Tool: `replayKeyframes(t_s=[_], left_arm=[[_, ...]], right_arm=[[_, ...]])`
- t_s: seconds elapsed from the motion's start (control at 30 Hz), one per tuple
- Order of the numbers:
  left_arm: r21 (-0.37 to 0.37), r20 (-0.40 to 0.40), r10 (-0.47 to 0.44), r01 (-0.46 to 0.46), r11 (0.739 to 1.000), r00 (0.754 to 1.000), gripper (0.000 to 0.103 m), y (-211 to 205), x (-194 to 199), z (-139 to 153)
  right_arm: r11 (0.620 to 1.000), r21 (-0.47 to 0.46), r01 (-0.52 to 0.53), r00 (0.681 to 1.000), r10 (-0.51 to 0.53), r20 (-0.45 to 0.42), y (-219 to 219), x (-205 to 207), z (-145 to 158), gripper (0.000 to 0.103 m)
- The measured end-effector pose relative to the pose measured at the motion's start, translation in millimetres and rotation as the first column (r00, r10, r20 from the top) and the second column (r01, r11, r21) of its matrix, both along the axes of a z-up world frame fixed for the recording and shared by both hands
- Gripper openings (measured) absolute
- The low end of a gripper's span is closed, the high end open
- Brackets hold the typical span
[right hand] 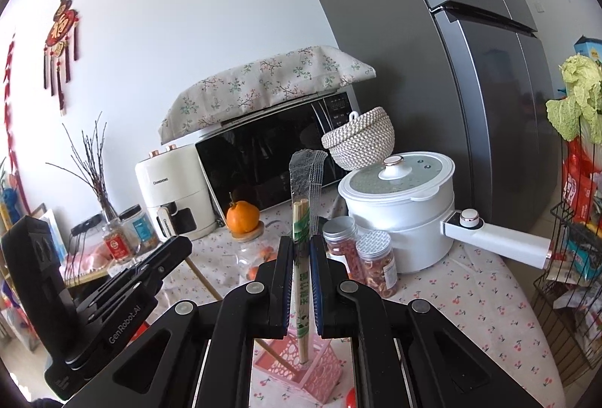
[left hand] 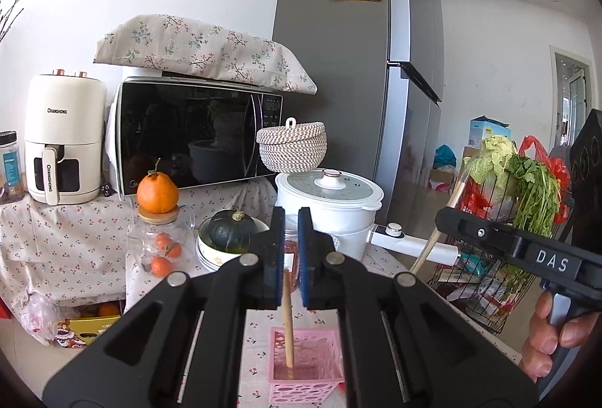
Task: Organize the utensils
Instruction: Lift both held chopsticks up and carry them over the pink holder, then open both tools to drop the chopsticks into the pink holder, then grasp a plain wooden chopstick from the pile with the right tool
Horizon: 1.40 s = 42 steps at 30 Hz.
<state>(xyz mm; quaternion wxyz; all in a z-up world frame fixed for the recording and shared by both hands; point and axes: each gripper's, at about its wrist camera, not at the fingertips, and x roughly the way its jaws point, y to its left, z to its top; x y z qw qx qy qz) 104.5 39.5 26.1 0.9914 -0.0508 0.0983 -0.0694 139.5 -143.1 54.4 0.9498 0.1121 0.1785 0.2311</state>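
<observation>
My left gripper is shut on a bare wooden chopstick that runs down into the pink perforated basket on the cherry-print tablecloth. The right wrist view shows that gripper at the left, the chopstick slanting toward the basket. My right gripper is shut on a pair of chopsticks in a clear printed sleeve, held upright with its lower end inside the basket. From the left wrist view the right gripper and its sleeved chopsticks are at the right, a hand on the handle.
Behind the basket stand a white electric pot with a long handle and two lidded jars. A bowl with a dark squash, an orange on a glass jar, a microwave and an air fryer line the back. A wire rack of greens is at the right.
</observation>
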Motion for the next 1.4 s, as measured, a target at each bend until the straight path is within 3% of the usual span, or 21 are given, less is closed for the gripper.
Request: replayKeyframes(t_s=[0.13,0.33,0.4,0.43,0.5,0.53,0.63,0.73,0.87,0.97,1.17,1.27,1.4], left_arm=[[0.008,-0.04,-0.006,0.006,1.0,0.999,0.007,-0.9,8.3,-8.0],[-0.055,-0.128,0.007,-0.014,0.998,0.992,0.01,13.8,14.6,-12.9],[-0.07,-0.145,0.013,-0.023,0.997,0.989,0.029,17.4,12.3,-11.2],[-0.077,-0.147,0.017,-0.029,0.997,0.989,0.034,18.8,9.2,-9.2],[-0.088,-0.146,0.023,-0.036,0.995,0.989,0.051,20.7,2.9,-4.5],[-0.094,-0.144,0.021,-0.035,0.995,0.989,0.053,21.1,-0.9,-1.4],[-0.111,-0.156,0.016,-0.033,0.993,0.988,0.062,23.3,-9.6,6.8],[-0.122,-0.179,0.017,-0.04,0.992,0.984,0.075,25.4,-20.8,10.7],[-0.114,-0.244,0.03,-0.059,0.992,0.969,0.086,29.1,-32.8,7.9],[-0.128,-0.31,0.033,-0.076,0.989,0.95,0.098,31.5,-37.3,0.3],[-0.114,-0.446,0.01,-0.068,0.991,0.895,0.1,25.2,-40.3,-29.0],[-0.114,-0.524,-0.005,-0.064,0.991,0.852,0.1,20.5,-39.1,-49.2],[-0.113,-0.634,-0.021,-0.066,0.991,0.773,0.1,13.9,-34.5,-76.2]], right_arm=[[1.0,-0.027,-0.009,1.0,0.008,-0.025,13.1,8.6,-10.7,0.009],[0.997,-0.069,-0.043,0.995,0.036,-0.089,29.6,22.2,-29.1,0.01],[0.997,-0.063,-0.051,0.992,0.044,-0.114,30.0,25.4,-32.9,0.012],[0.997,-0.056,-0.055,0.991,0.048,-0.125,29.2,26.4,-33.4,0.015],[0.998,-0.038,-0.055,0.99,0.05,-0.129,24.8,25.1,-31.7,0.034],[0.998,-0.026,-0.053,0.991,0.049,-0.123,21.3,22.9,-29.7,0.042],[0.999,0.001,-0.049,0.992,0.049,-0.118,10.3,16.8,-22.1,0.048],[0.999,0.027,-0.037,0.991,0.041,-0.126,-3.3,10.4,-15.7,0.063],[0.999,0.041,-0.012,0.989,0.018,-0.15,-23.1,2.2,-9.6,0.074],[0.999,0.037,0.008,0.984,-0.001,-0.179,-37.9,-1.6,-8.8,0.084],[0.998,-0.025,0.055,0.968,-0.06,-0.245,-62.3,-4.7,-20.8,0.089],[0.995,-0.067,0.081,0.954,-0.096,-0.283,-72.7,-3.7,-33.4,0.09],[0.985,-0.127,0.113,0.921,-0.152,-0.358,-83.3,1.7,-56.1,0.091]])
